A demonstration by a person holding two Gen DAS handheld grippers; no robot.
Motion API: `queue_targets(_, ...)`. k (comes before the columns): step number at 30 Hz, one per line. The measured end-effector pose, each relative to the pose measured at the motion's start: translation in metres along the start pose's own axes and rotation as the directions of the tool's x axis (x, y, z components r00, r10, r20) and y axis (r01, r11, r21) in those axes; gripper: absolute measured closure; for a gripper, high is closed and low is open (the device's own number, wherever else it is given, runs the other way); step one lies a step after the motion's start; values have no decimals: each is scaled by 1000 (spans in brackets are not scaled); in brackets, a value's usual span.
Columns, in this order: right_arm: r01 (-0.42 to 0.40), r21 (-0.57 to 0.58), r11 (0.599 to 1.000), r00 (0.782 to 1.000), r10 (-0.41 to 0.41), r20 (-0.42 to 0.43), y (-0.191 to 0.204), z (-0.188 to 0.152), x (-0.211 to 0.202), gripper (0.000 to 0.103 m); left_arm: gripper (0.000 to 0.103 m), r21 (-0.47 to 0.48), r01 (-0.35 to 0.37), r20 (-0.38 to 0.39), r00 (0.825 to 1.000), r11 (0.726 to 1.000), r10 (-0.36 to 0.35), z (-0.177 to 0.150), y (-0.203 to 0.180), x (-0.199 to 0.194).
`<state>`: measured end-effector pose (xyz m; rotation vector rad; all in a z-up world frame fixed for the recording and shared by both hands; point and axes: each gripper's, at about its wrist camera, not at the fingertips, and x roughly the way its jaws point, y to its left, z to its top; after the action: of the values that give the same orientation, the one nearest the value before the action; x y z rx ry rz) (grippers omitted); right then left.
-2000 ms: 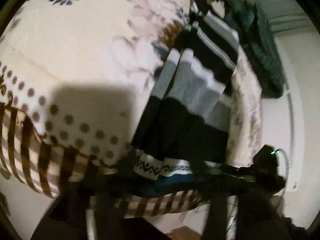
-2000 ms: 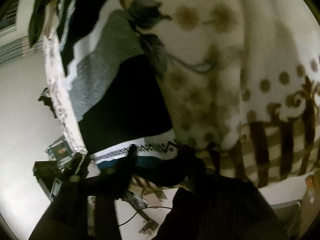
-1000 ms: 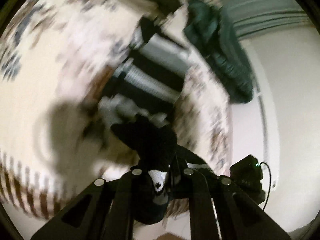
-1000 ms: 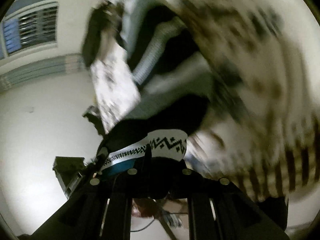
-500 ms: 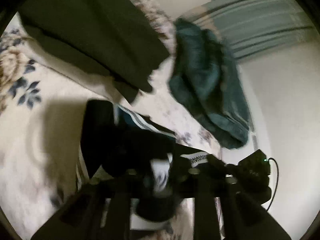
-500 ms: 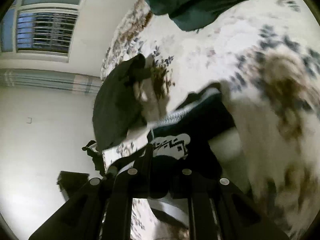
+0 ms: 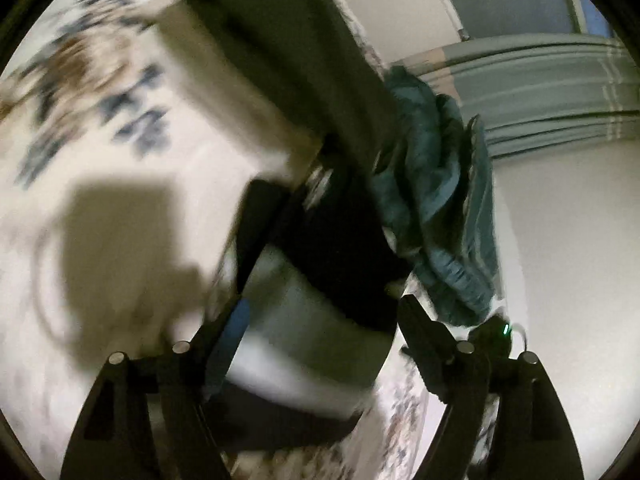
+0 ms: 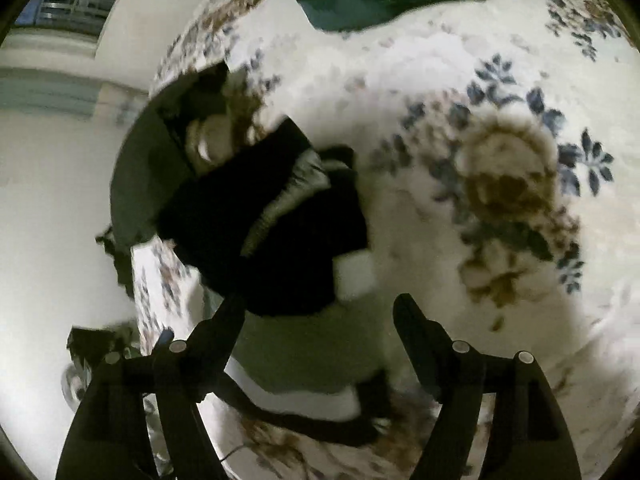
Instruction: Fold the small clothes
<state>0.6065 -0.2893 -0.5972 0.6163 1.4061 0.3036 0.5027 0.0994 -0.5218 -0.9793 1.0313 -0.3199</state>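
A black, grey and white striped knit garment (image 7: 320,280) lies folded over on the floral blanket (image 7: 100,160), close to the bed's edge. It also shows in the right wrist view (image 8: 280,240). My left gripper (image 7: 320,312) is open, its jaws wide apart, just above the garment's near grey part. My right gripper (image 8: 316,308) is open too, its jaws spread over the garment's near edge. Neither holds cloth.
A dark olive garment (image 7: 288,40) lies on the blanket beyond the striped one. A teal quilted jacket (image 7: 440,208) lies by the bed's edge. The blanket (image 8: 500,180) stretches away to the right. A wall, curtain and window lie beyond.
Both grippers carried the garment's hem forward across the bed, folding it over. Both then opened and let it go. The garment now lies doubled on the blanket.
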Motion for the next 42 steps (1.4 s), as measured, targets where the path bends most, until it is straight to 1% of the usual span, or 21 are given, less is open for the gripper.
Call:
queue_targets(3, -44, -6, 999, 997, 43, -66, -19, 13, 15, 20, 28, -46, -36, 12, 999, 998, 36, -47, 11, -12)
queue_targets(8, -192, -18, 981, 962, 184, -202, -32, 54, 67, 11, 28, -205, 28, 43, 999, 978, -19, -119, 38, 6)
queue_targets(12, -268, -24, 963, 917, 248, -313, -29, 81, 110, 11, 27, -301, 121, 123, 989, 946, -87, -128, 52, 45)
queue_targets(15, -311, 3, 950, 870, 286, -402, -29, 91, 145, 11, 27, -348, 189, 227, 967, 918, -113, -119, 63, 70)
queue_targets(17, -320, -4, 948, 862, 289, -415, -29, 91, 156, 12, 27, -373, 230, 292, 949, 899, -121, -115, 67, 73)
queue_targets(18, -327, -4, 945, 863, 296, -408, -29, 89, 158, 28, 32, -377, 239, 308, 943, 895, -122, -113, 66, 71)
queue_targets(19, -346, -6, 938, 862, 315, -398, -29, 87, 158, 42, 63, -381, 232, 309, 944, 895, -114, -112, 68, 66)
queue_targets(20, -361, 5, 933, 858, 334, -391, -29, 83, 157, 63, 74, -383, 233, 305, 945, 894, -116, -110, 67, 64)
queue_targets(21, -366, 25, 930, 863, 349, -366, -32, 76, 153, 71, 74, -378, 231, 300, 947, 897, -117, -106, 67, 59)
queue_targets(23, -365, 17, 931, 885, 353, -304, -36, 61, 139, 76, 77, -340, 203, 266, 957, 918, -113, -92, 59, 48)
queue_targets(27, -348, 188, 919, 908, 380, -179, -58, 4, 103, 80, 77, -250, 144, 164, 981, 957, -104, -47, 43, 24)
queue_targets(30, -365, 346, 864, 897, 427, -119, -74, -88, 69, 81, 75, -156, 50, 32, 998, 987, -45, -6, 30, 10)
queue_targets(31, -361, 387, 848, 892, 435, -120, -76, -115, 64, 81, 69, -115, -6, -26, 1000, 993, 3, 7, 28, 10)
queue_targets(32, -345, 430, 835, 894, 432, -121, -80, -144, 61, 81, 63, -78, -32, -58, 998, 996, 28, 15, 27, 10)
queue_targets(33, -314, 488, 814, 900, 419, -119, -89, -179, 61, 80, 42, -45, -65, -74, 995, 997, 62, 19, 26, 9)
queue_targets(34, -296, 521, 800, 906, 408, -111, -95, -196, 62, 79, 37, -24, -90, -88, 992, 996, 88, 21, 26, 8)
queue_targets(36, -275, 582, 765, 919, 386, -74, -114, -219, 65, 59, 37, -12, -147, -102, 984, 989, 145, 20, 28, 7)
queue_targets(38, -251, 636, 730, 929, 367, -55, -133, -229, 59, 53, 37, -10, -180, -79, 981, 984, 178, 7, 29, -11)
queue_targets(40, -240, 623, 744, 934, 352, -61, -141, -233, 40, 46, 37, 25, -265, -14, 964, 964, 266, -10, 21, -36)
queue_targets(41, -214, 590, 779, 950, 307, -61, -143, -233, 25, 42, 37, 42, -297, -1, 955, 954, 297, -20, 20, -42)
queue_targets(42, -192, 560, 806, 960, 272, -62, -143, -233, 14, 42, 37, 85, -389, 28, 921, 917, 388, -37, 13, -54)
